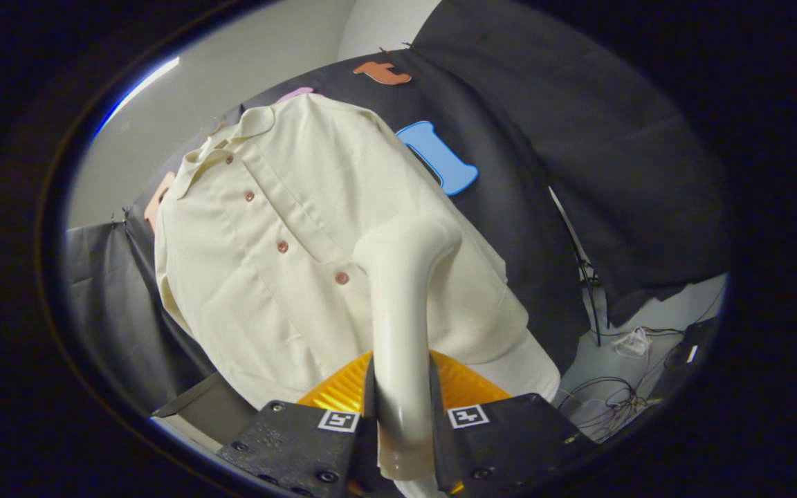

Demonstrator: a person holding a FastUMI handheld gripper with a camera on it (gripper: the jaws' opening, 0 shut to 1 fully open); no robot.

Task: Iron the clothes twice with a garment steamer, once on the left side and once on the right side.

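The gripper (pixel 402 415) is clenched on the steamer (pixel 402 304): both fingers press against the sides of its pale, smooth handle, which stands between them and runs forward from them. Each finger carries a small square black-and-white marker near its tip. Further along, the handle bends over into a rounded head, and that head lies against the shirt (pixel 288 249), on the cloth just beside the lowest visible button (pixel 342 278).

The shirt is cream, with a collar (pixel 232 142) and a row of reddish-brown buttons down its placket. It hangs in front of the black cloth wall (pixel 578 159), tilted in this view, collar far from the fingers and hem near them. The steamer head sits on the part of the shirt between the placket and one sleeve; that sleeve spreads out beyond the head, toward the wall. The cloth shows soft folds and a few light creases around the placket.

Just behind the handle, between the fingers and the shirt's hem, sits a ribbed orange part (pixel 471 387); what it belongs to cannot be told. To one side of the fingers, past the shirt's hem, loose cables (pixel 613 401) lie on a pale floor below the edge of the wall.
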